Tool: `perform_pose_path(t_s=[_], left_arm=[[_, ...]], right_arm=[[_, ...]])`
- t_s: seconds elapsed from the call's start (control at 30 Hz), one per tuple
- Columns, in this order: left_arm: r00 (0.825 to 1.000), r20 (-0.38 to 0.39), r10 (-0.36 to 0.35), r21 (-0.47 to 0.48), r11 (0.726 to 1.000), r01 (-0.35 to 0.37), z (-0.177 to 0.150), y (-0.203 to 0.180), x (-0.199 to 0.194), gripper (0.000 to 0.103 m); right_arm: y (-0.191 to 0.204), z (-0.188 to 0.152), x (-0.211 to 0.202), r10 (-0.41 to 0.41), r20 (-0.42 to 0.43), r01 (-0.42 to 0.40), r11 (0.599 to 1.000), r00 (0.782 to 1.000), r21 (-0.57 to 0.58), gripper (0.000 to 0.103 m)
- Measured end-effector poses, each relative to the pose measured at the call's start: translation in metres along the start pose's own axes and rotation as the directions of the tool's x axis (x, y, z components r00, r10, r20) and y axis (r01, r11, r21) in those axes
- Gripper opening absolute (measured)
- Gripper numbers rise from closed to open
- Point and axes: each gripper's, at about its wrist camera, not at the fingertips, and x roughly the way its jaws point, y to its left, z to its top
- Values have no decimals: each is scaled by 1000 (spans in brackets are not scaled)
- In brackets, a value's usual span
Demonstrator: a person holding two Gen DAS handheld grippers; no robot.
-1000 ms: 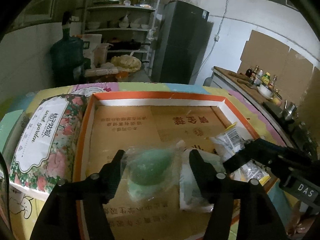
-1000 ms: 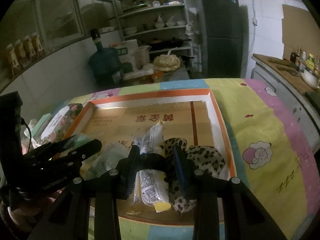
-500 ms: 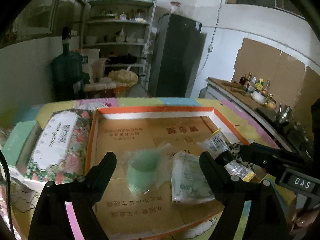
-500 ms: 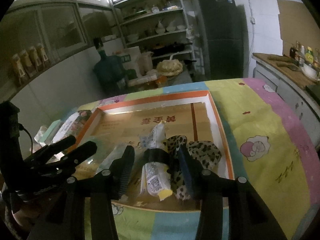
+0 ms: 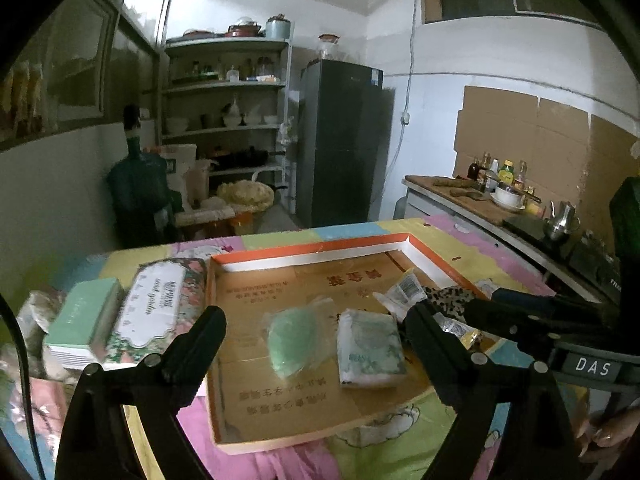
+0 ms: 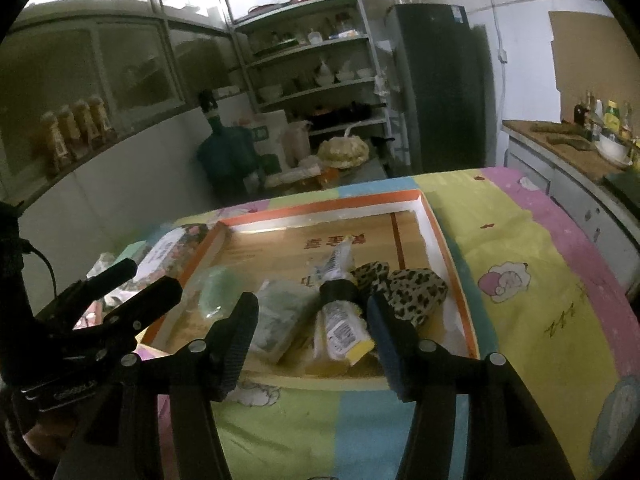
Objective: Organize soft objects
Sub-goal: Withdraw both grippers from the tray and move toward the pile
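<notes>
A shallow orange-rimmed cardboard tray (image 5: 304, 252) (image 6: 452, 256) lies on the table. In it lie a green soft item in clear plastic (image 5: 294, 336) (image 6: 216, 292), a white-green tissue pack (image 5: 370, 346) (image 6: 280, 316), a wrapped white and yellow packet (image 6: 340, 320) (image 5: 404, 290) and a leopard-print cloth (image 6: 412, 288). My left gripper (image 5: 316, 330) is open and empty, held above the tray's near part. My right gripper (image 6: 312, 320) is open and empty, its fingers either side of the packet, raised off it.
A floral tissue pack (image 5: 156, 308) and a mint box (image 5: 86, 320) lie left of the tray. The table has a pastel patterned cloth (image 6: 540, 280). Shelves (image 5: 228, 120), a dark fridge (image 5: 340, 140) and a counter with bottles (image 5: 500, 184) stand behind.
Both grippers opened wide and pulled back and up from the tray. The right let go of the wrapped packet; the left drew away from the green item.
</notes>
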Motion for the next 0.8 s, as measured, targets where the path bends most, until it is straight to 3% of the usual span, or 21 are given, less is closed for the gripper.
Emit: perform_pose_path(t_s=[0.8], left_arm=[[985, 135, 105, -29, 994, -103, -21, 34, -93, 92]], right_arm=[[62, -29, -46, 69, 78, -67, 997, 995, -34, 59]])
